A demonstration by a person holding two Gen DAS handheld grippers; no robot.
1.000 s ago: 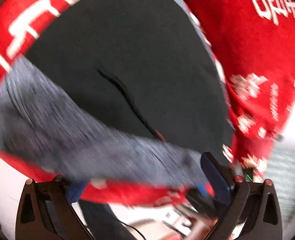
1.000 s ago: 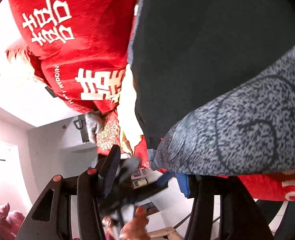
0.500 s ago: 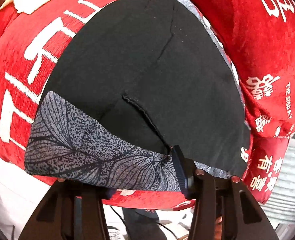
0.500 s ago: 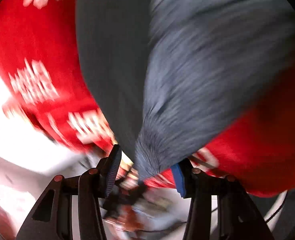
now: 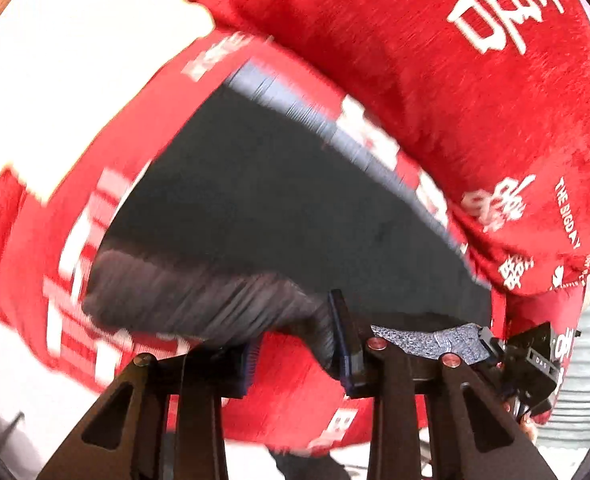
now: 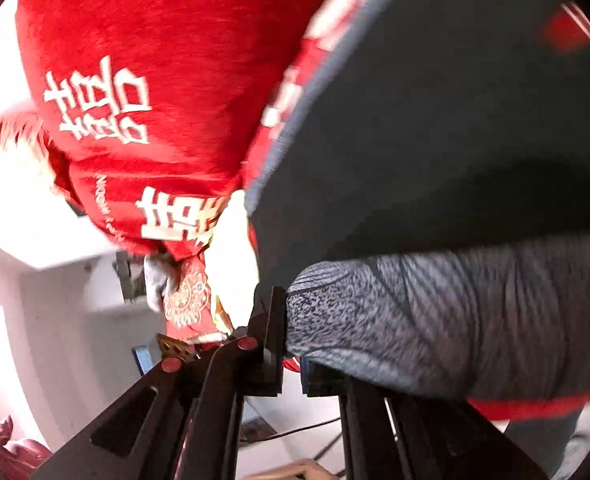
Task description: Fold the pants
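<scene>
1 pair of dark pants [image 5: 279, 216] lies spread on a red blanket [image 5: 435, 80] printed with white characters, its grey patterned waistband [image 6: 435, 320] bunched at the near edge, right in front of both tools. In the left wrist view the band sags as a blurred grey roll [image 5: 199, 300] just ahead of the left gripper [image 5: 295, 348]; the cloth touches the right finger's pad [image 5: 341, 340], while the other pad sits apart from it with red blanket showing in the gap, so the jaws stand partly spread and I cannot tell whether they have any cloth. The right gripper [image 6: 293, 354] has its 2 fingers drawn close together at the band's left end, the fabric pressing against the left finger [image 6: 273, 332] and draping over the other; a real pinch cannot be confirmed.

The pants run lengthwise away from the tools, waistband nearest, black legs narrowing toward the far side of the blanket. A second scrap of patterned band [image 5: 435, 342] shows at the right beside the other tool's black body [image 5: 535, 360]. White wall [image 6: 55, 320] lies beyond.
</scene>
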